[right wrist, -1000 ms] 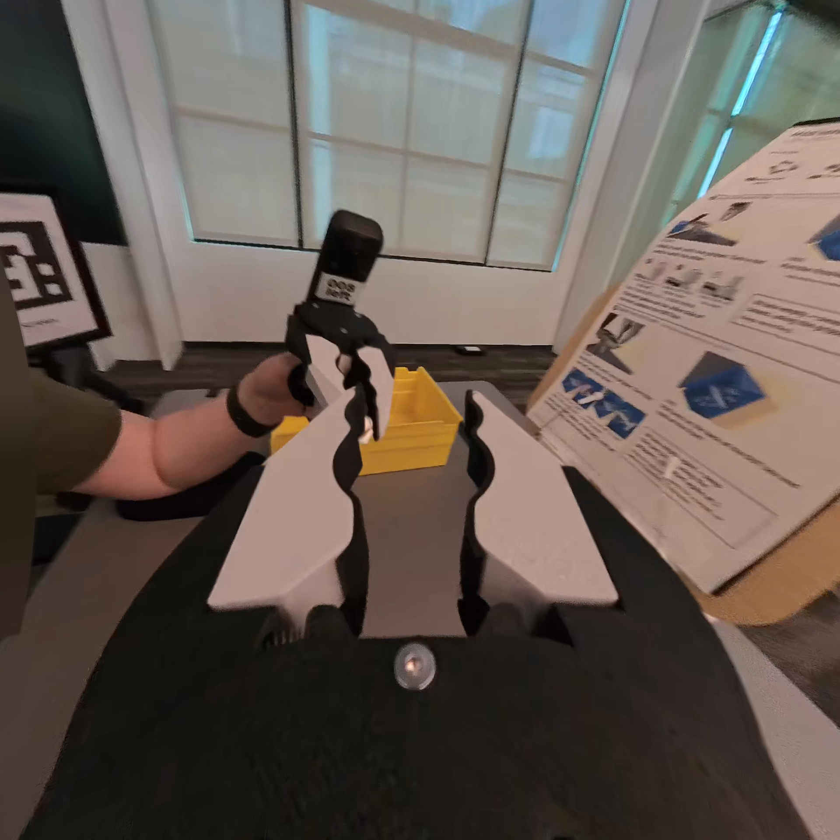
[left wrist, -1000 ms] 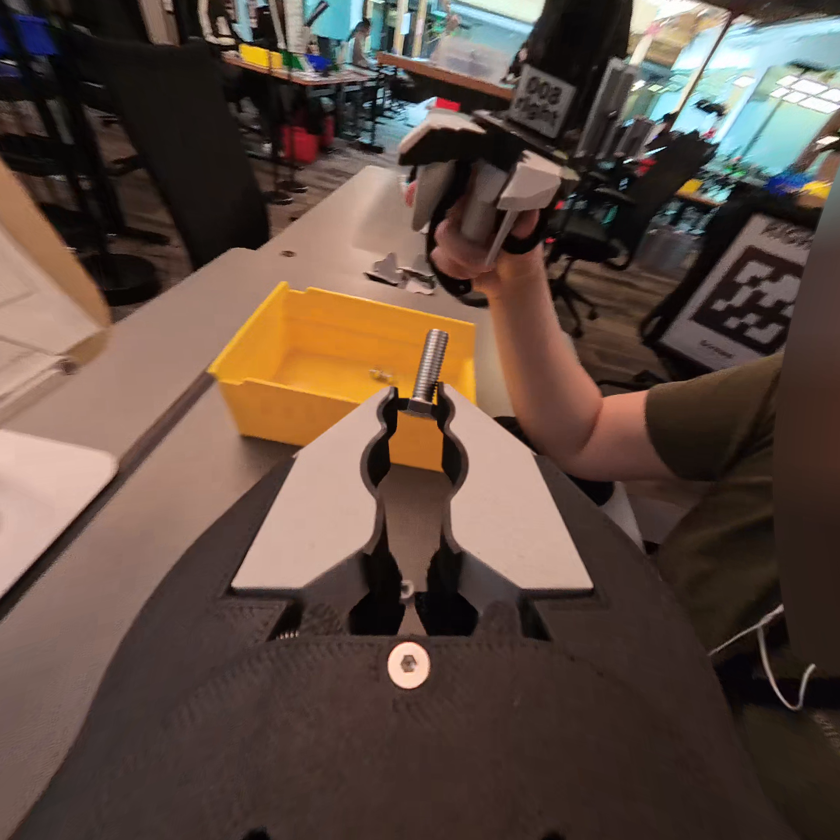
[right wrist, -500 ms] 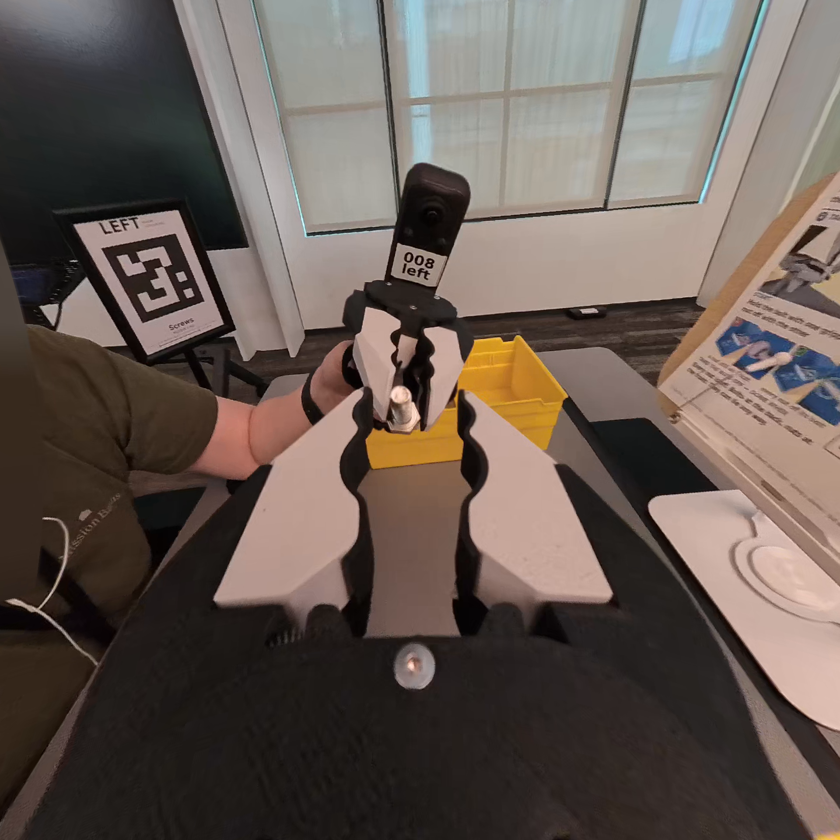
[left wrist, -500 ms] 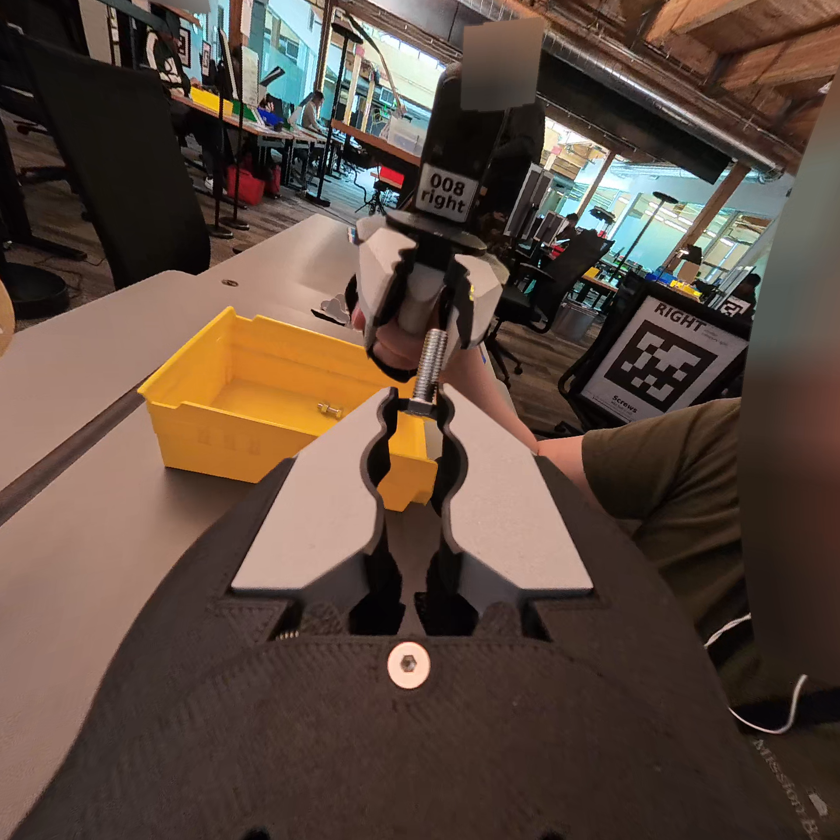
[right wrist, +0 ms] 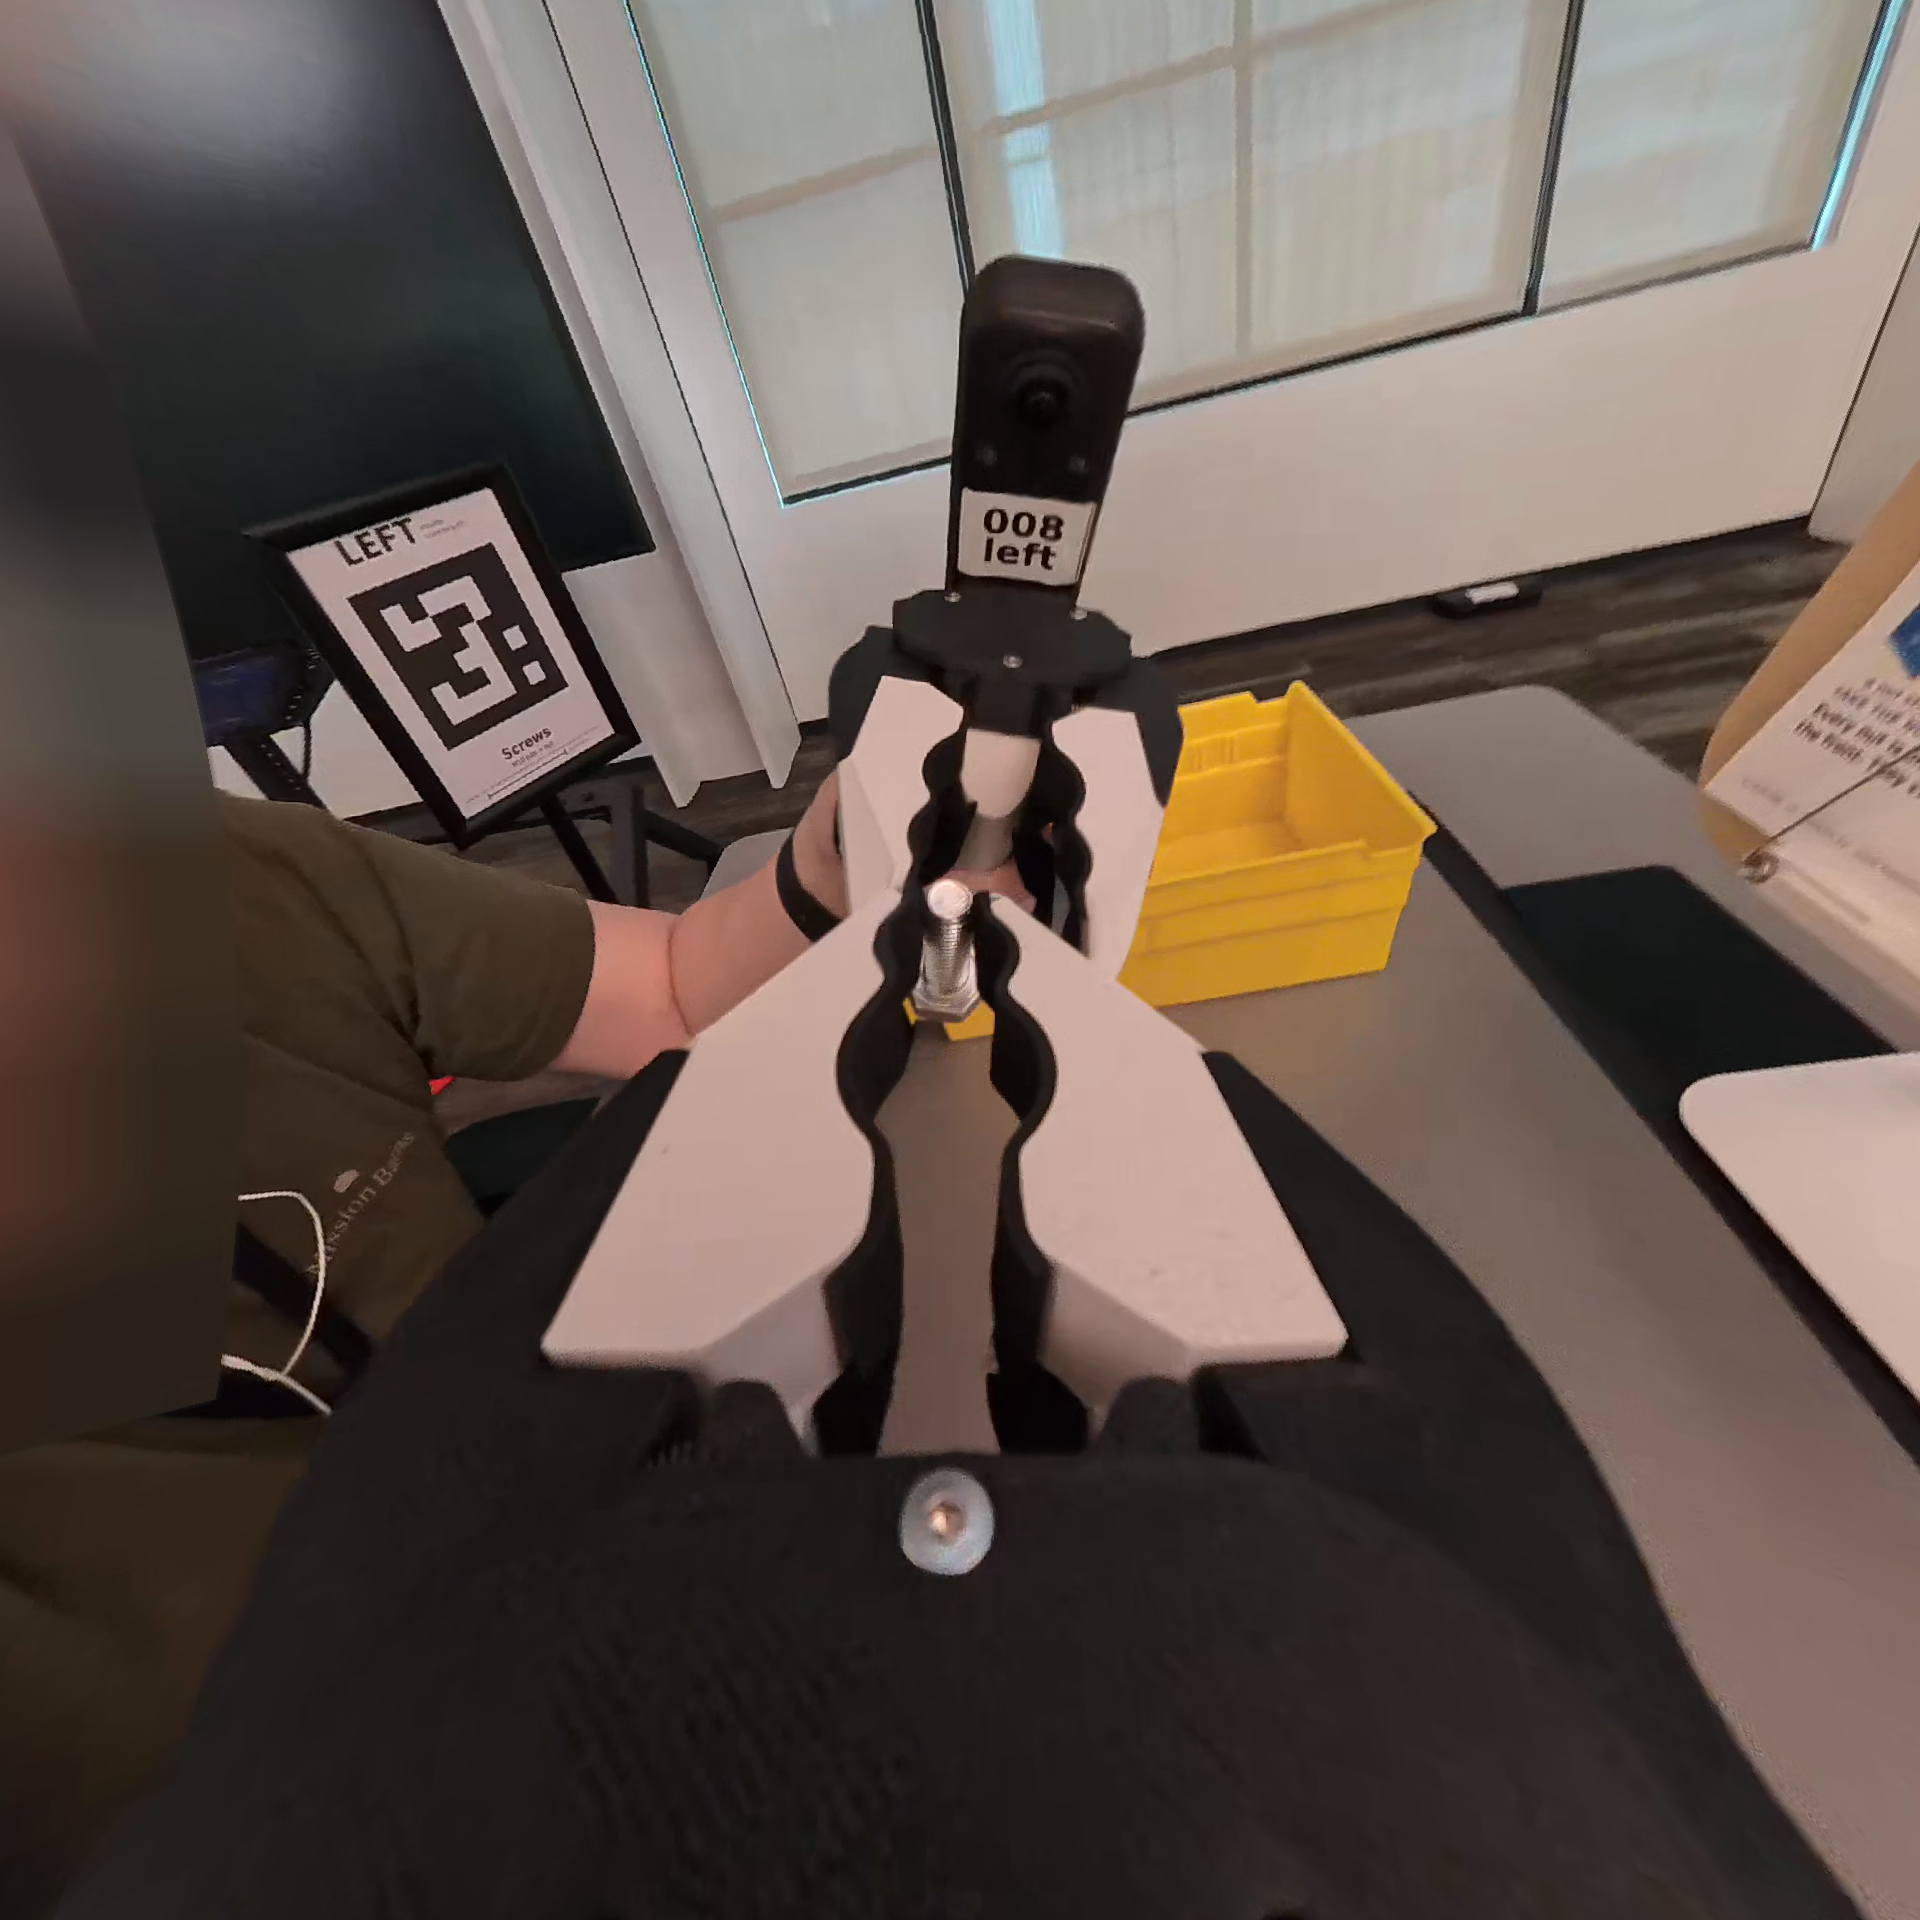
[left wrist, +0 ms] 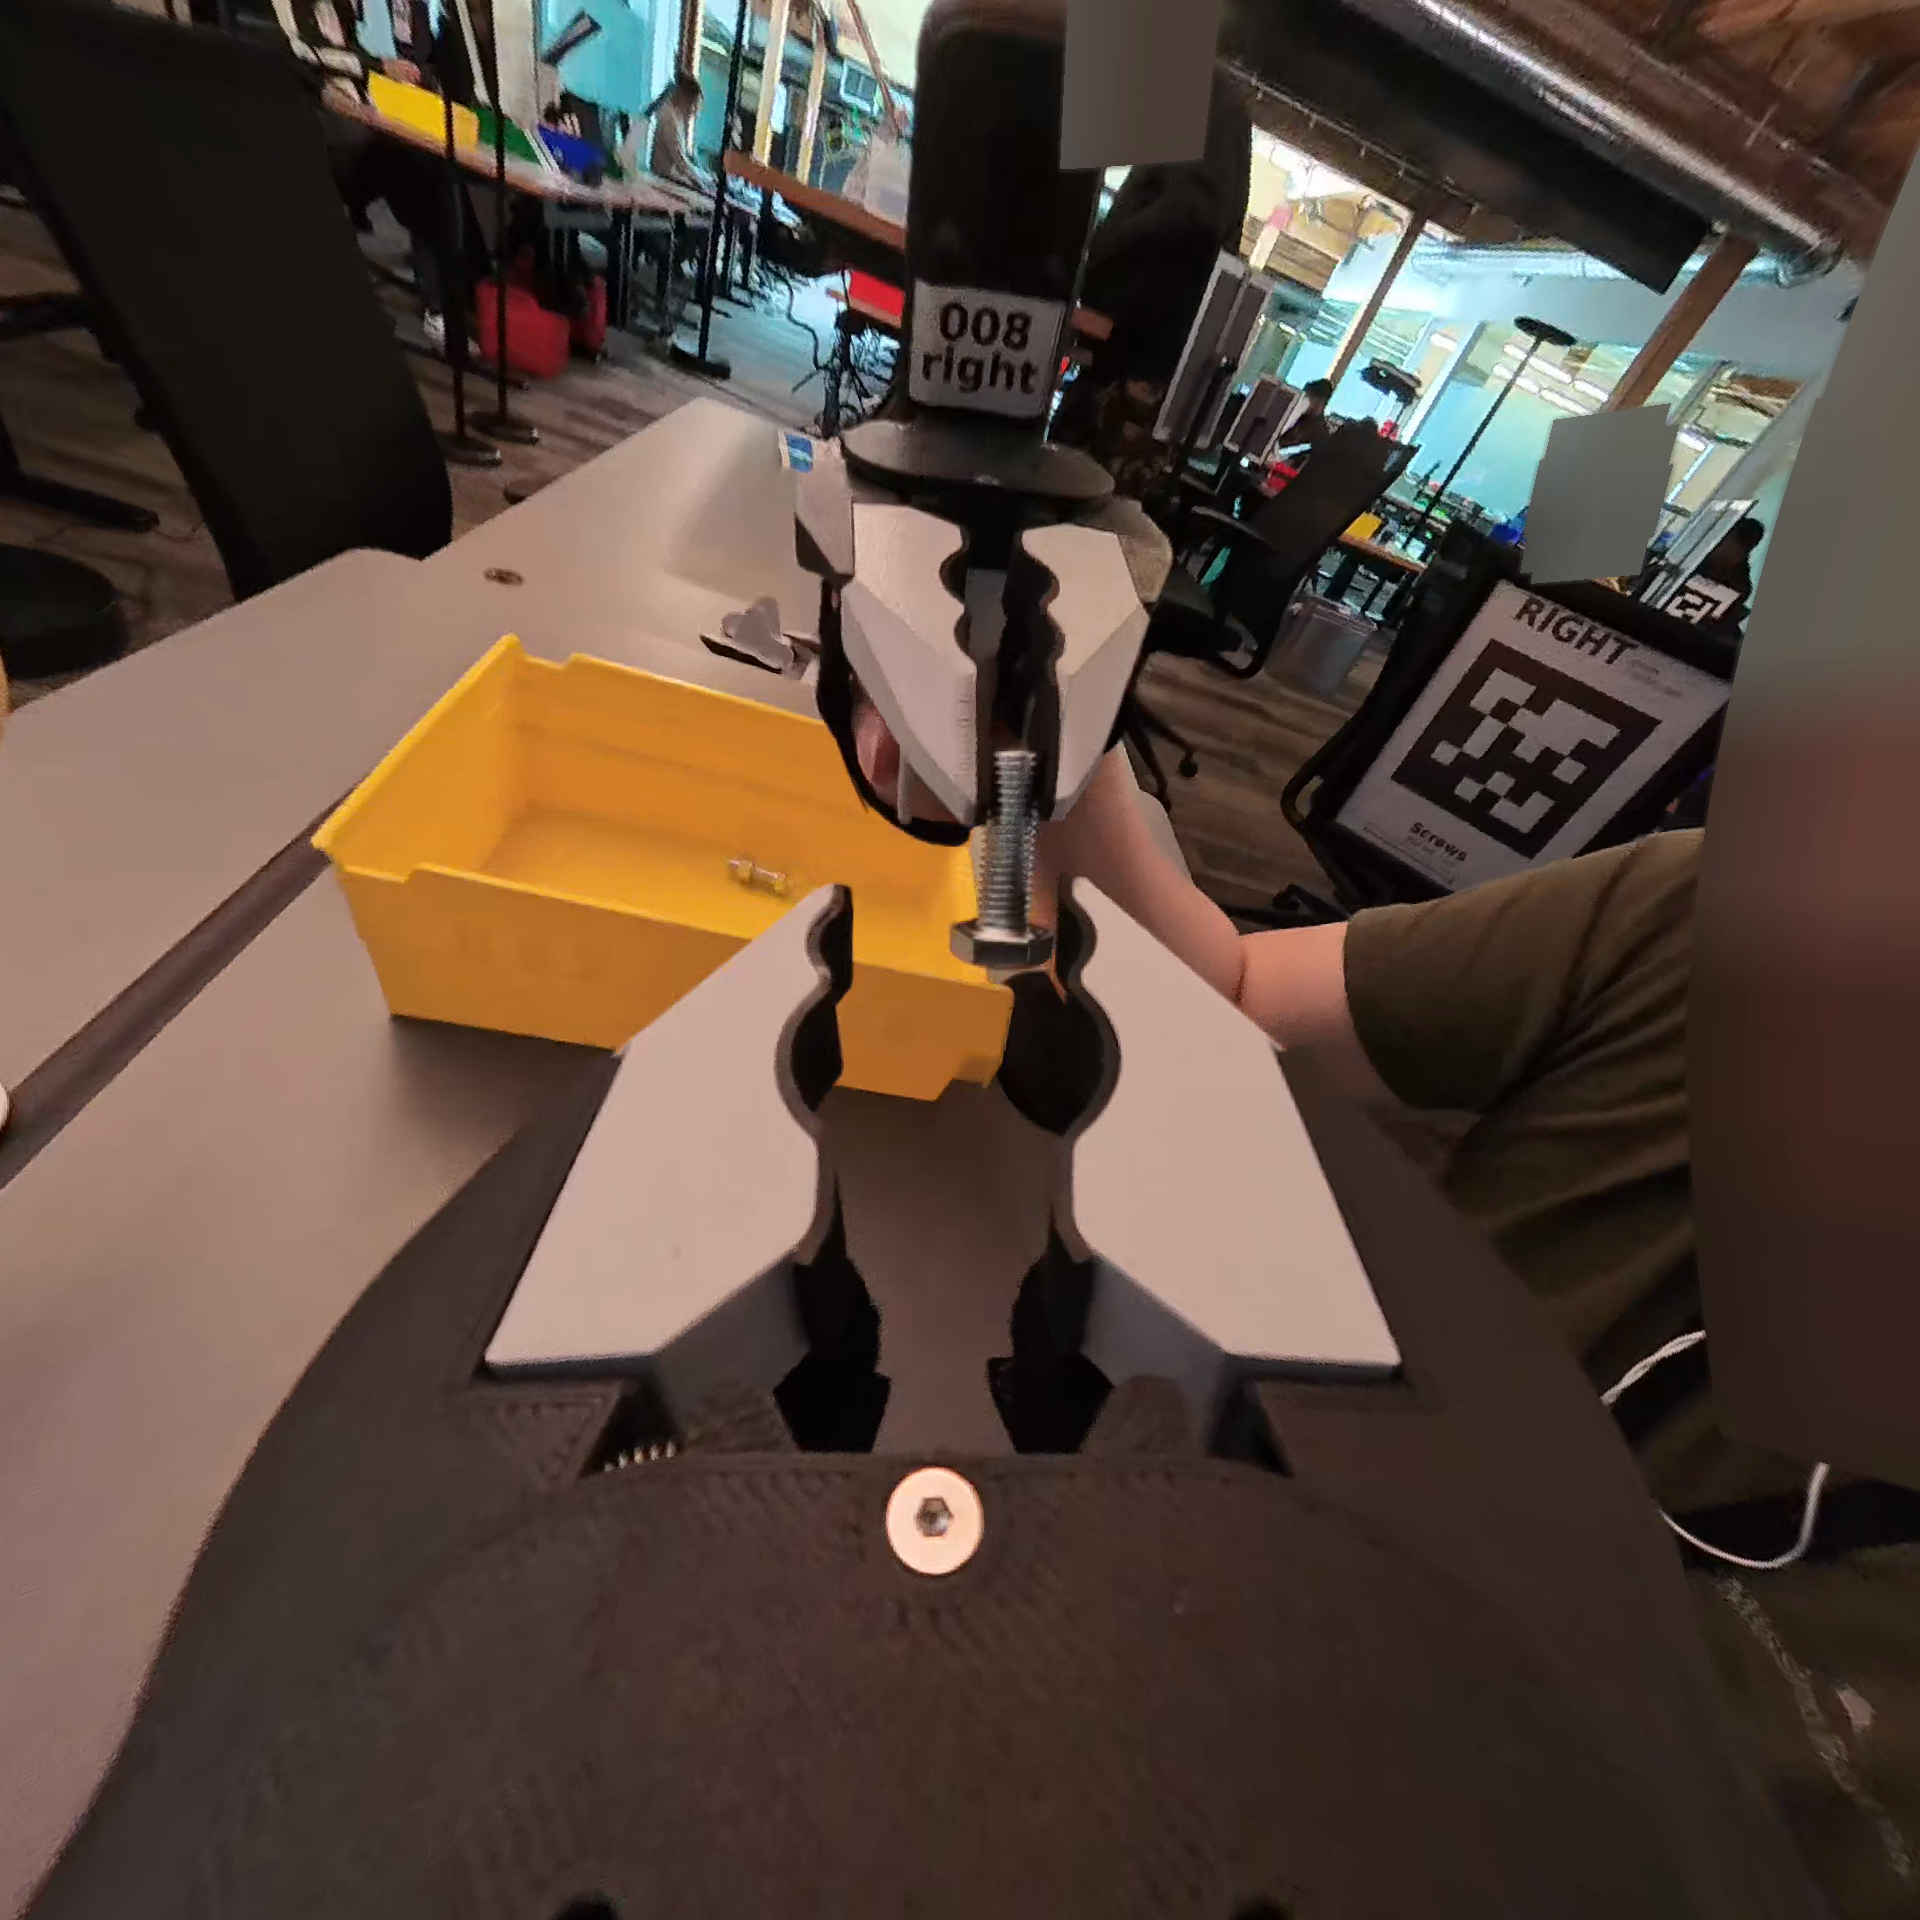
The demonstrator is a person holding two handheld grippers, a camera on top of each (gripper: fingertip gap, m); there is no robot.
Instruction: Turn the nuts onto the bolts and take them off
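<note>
A silver hex bolt (left wrist: 1006,862) stands upright between the two grippers, head down, over the near corner of a yellow bin (left wrist: 623,966). My right gripper (right wrist: 945,920) is shut on the bolt (right wrist: 943,961). In the left wrist view it (left wrist: 1013,805) comes down from above and grips the threaded end. My left gripper (left wrist: 956,904) is open, its jaws on either side of the bolt head, the head close to the right jaw. A small brass-coloured fastener (left wrist: 758,876) lies in the bin. I see no nut on the bolt.
The grey table (left wrist: 208,1195) holds the bin (right wrist: 1278,925). An instruction board (right wrist: 1849,727) and a white pad (right wrist: 1829,1174) are at the right. Marker signs (left wrist: 1527,748) (right wrist: 457,655) stand beside the table. A person's arm (right wrist: 644,977) reaches across. A black chair (left wrist: 208,312) stands behind. Left and right tips are no more than a few centimetres apart.
My right gripper came in over the bolt and shut on its threaded end. My left gripper, shut on the bolt head before, has opened.
</note>
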